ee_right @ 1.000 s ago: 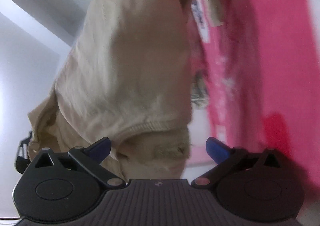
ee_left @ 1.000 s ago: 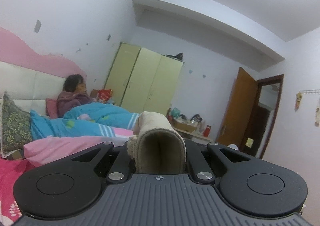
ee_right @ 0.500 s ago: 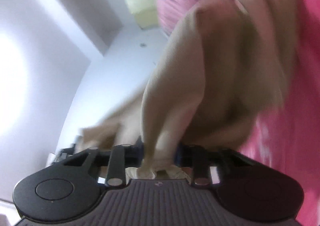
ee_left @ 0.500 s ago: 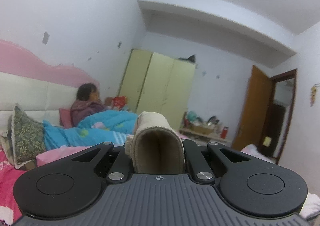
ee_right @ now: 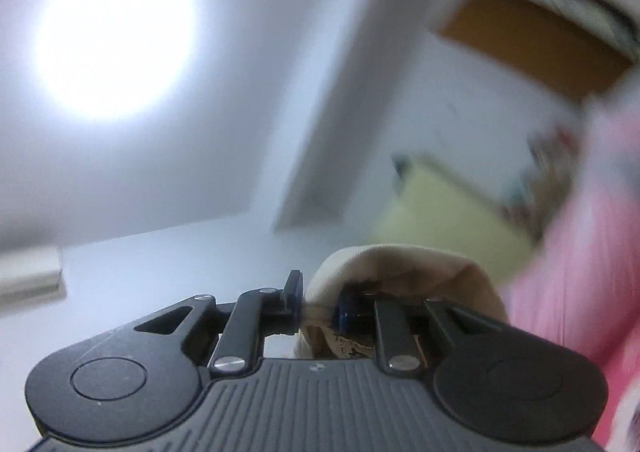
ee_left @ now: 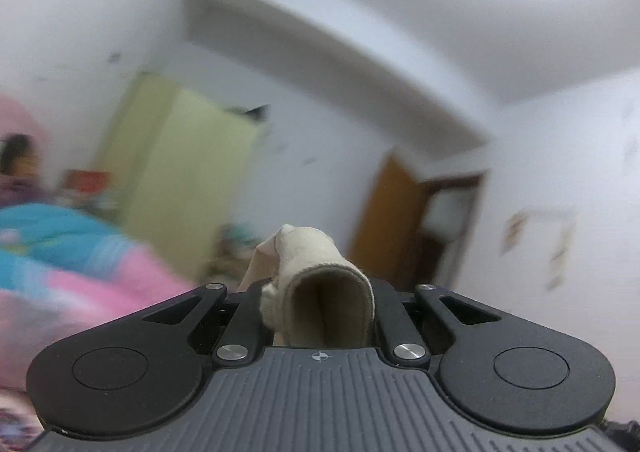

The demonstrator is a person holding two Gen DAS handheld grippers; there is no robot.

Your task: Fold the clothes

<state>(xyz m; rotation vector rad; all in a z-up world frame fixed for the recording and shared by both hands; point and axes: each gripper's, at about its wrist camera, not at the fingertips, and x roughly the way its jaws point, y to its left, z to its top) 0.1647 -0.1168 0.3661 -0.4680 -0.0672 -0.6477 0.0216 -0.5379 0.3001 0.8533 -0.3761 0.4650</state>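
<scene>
Both tongs clamped on beige garment (ee_left: 320,284): left tongs (ee_left: 320,316), right tongs (ee_right: 318,308) just closed. Step: lifting it. Next: spread flat on bed (ee_left: 100,284).

Motion blur smears, perhaps, the bedding (ee_left: 80,252) and wardrobe (ee_left: 188,171).

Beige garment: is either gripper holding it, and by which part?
Both. The left gripper is shut on a thick ribbed hem of the beige garment. The right gripper, its jaws just closed, pinches a bunched fold of cloth; which part is unclear.

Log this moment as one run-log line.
left gripper: shut on beige garment | right gripper: jaws just closing, shut on beige garment | both raised, not yet folded
</scene>
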